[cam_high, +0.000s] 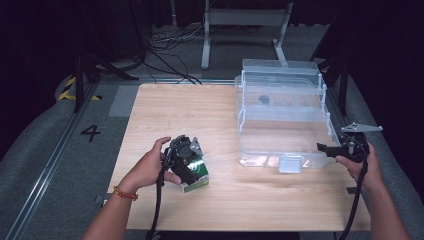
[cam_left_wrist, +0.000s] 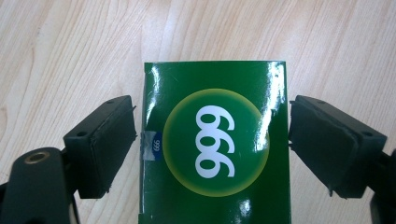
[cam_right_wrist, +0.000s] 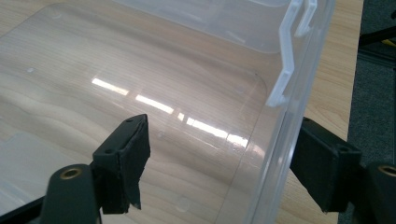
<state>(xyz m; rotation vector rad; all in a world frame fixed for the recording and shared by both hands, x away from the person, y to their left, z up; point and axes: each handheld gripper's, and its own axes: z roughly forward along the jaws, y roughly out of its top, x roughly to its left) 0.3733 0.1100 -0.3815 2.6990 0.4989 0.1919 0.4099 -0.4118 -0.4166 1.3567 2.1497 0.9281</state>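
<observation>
left gripper (cam_high: 192, 167) angled down, jaws apart, right gripper (cam_high: 325, 148) level, jaws apart

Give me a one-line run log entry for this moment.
left gripper: open, fingers flanking green box, small gaps | right gripper: open, straddling clear bin wall | box on table

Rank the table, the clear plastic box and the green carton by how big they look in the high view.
1. Table: largest by far.
2. Clear plastic box: covers much of the table's right half.
3. Green carton: smallest, partly hidden under the left gripper.
</observation>
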